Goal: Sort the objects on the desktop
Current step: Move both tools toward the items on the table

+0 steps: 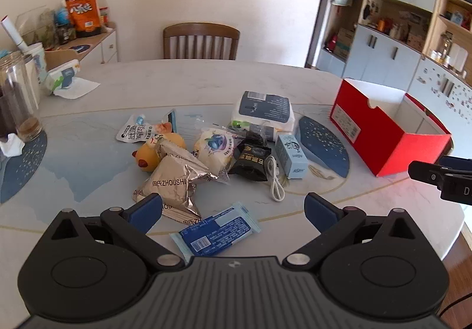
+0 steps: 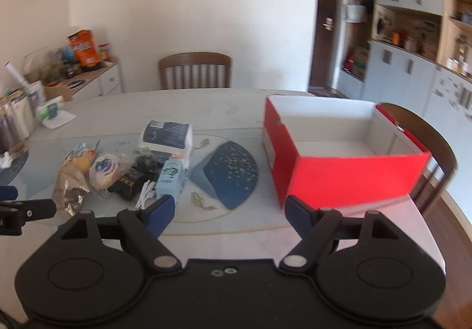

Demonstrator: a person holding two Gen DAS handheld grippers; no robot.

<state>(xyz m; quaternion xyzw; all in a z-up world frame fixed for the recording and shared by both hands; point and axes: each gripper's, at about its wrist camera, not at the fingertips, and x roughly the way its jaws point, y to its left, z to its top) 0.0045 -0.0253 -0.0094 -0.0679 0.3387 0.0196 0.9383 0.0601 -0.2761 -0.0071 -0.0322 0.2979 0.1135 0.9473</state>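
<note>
A pile of small items lies mid-table: silver foil snack packs (image 1: 172, 181), a yellow duck toy (image 1: 150, 153), a blue-printed bun pack (image 1: 214, 149), a black packet (image 1: 250, 161), a white cable (image 1: 275, 181), a light-blue carton (image 1: 292, 156), a wet-wipes pack (image 1: 262, 110) and a blue wrapper (image 1: 216, 233). An open, empty red box (image 2: 348, 175) stands to the right. My left gripper (image 1: 233, 212) is open above the blue wrapper. My right gripper (image 2: 230, 212) is open and empty in front of the red box, right of the carton (image 2: 170, 181).
A dark-blue placemat (image 2: 233, 175) lies between the pile and the box. A glass jar (image 1: 20, 102) and tissues (image 1: 63, 80) stand at the table's left. Wooden chairs stand behind (image 1: 200, 41) and to the right (image 2: 424, 146). Cabinets line the right wall.
</note>
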